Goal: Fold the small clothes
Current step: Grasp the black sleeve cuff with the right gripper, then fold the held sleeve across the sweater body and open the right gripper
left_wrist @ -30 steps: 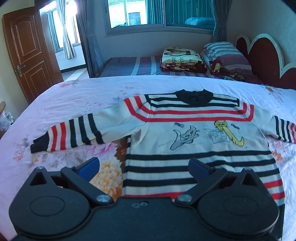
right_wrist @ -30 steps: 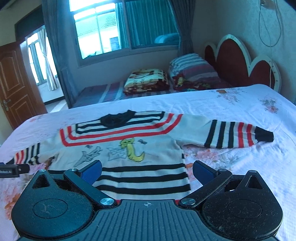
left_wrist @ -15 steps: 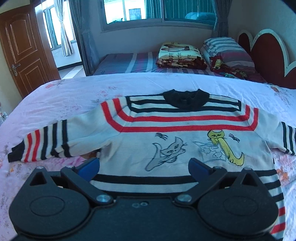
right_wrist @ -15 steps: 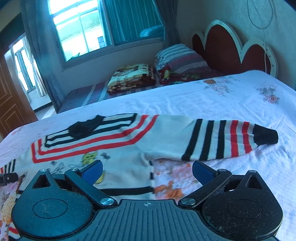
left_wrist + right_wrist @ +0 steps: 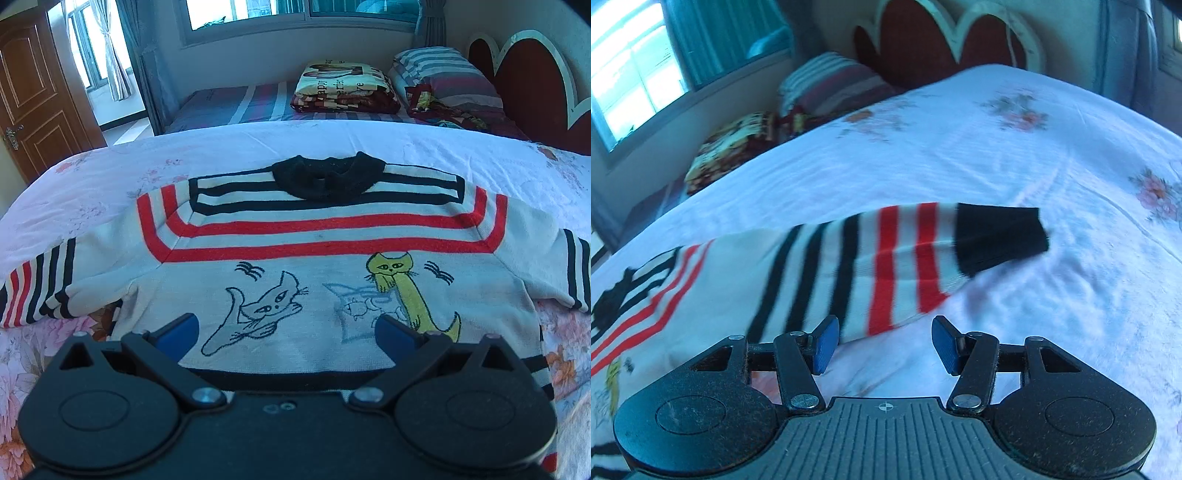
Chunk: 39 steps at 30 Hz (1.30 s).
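A wooden door (image 5: 33, 96) is seen at left, a window (image 5: 303, 11) centrally, a headboard (image 5: 532, 81) at right. The sweater (image 5: 317, 266) is spread flat on the floral bedsheet (image 5: 92, 177). The left gripper (image 5: 288, 332) is held wide; the right gripper (image 5: 881, 341) is closing beside the sleeve (image 5: 886, 258), nothing gripped.

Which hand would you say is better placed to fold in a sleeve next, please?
Right: the right gripper, jaws closing with nothing between them yet, faces the striped knitted sleeve; the left gripper faces the sweater's chest.
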{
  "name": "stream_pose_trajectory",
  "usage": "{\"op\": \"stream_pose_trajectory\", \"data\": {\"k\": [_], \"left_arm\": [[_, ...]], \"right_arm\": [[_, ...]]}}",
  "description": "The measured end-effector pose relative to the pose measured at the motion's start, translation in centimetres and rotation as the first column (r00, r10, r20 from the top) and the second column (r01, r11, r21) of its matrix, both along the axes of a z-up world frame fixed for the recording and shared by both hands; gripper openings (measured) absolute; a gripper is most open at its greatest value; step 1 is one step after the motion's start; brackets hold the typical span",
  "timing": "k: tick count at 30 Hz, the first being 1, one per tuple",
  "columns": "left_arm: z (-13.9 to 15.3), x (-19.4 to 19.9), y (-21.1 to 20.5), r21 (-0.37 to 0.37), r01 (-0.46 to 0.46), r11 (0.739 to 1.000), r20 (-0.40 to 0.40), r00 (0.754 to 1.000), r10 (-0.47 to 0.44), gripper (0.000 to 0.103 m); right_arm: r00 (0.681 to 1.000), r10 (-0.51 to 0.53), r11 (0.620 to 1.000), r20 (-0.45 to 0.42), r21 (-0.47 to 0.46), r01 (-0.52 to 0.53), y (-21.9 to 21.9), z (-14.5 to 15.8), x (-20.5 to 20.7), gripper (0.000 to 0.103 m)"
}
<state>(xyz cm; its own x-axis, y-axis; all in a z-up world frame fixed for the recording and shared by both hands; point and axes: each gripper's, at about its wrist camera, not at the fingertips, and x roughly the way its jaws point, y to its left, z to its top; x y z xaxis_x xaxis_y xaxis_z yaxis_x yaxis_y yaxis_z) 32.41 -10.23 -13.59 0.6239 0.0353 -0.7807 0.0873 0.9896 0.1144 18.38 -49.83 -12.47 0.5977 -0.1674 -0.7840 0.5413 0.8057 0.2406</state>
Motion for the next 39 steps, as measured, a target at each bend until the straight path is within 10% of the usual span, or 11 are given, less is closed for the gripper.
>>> {"op": "stream_pose_trajectory", "data": {"k": [10, 14, 20, 30, 39], "left_arm": [[-0.6, 1.5, 0.2, -0.022, -0.028, 0.999, -0.012, 1.000, 0.028, 0.101], [-0.8, 1.9, 0.9, -0.055, -0.058, 0.997, -0.025, 0.998, 0.056, 0.101], [-0.9, 1.9, 1.6, -0.109, -0.070, 0.992, -0.026, 0.997, 0.067, 0.100], [-0.1, 2.1, 3.5, -0.180, -0.057, 0.982, 0.021, 0.998, 0.062, 0.100], [0.9, 2.5, 8.5, -0.202, -0.095, 0.975, 0.068, 0.991, 0.111, 0.100]], "right_arm": [[0.989, -0.147, 0.987, 0.009, 0.071, 0.146, -5.3, -2.9, 1.8, 0.055], [0.982, -0.185, 0.981, 0.020, 0.053, 0.184, -6.2, -3.0, 2.4, 0.018], [0.977, -0.195, 0.980, 0.083, 0.057, 0.191, -6.1, -2.5, 1.8, 0.008], [0.953, 0.121, 0.993, 0.279, -0.042, -0.114, 3.7, 4.8, 6.4, 0.007], [0.820, 0.491, 0.862, 0.295, -0.028, -0.506, 23.8, -1.1, 16.3, 0.007]]}}
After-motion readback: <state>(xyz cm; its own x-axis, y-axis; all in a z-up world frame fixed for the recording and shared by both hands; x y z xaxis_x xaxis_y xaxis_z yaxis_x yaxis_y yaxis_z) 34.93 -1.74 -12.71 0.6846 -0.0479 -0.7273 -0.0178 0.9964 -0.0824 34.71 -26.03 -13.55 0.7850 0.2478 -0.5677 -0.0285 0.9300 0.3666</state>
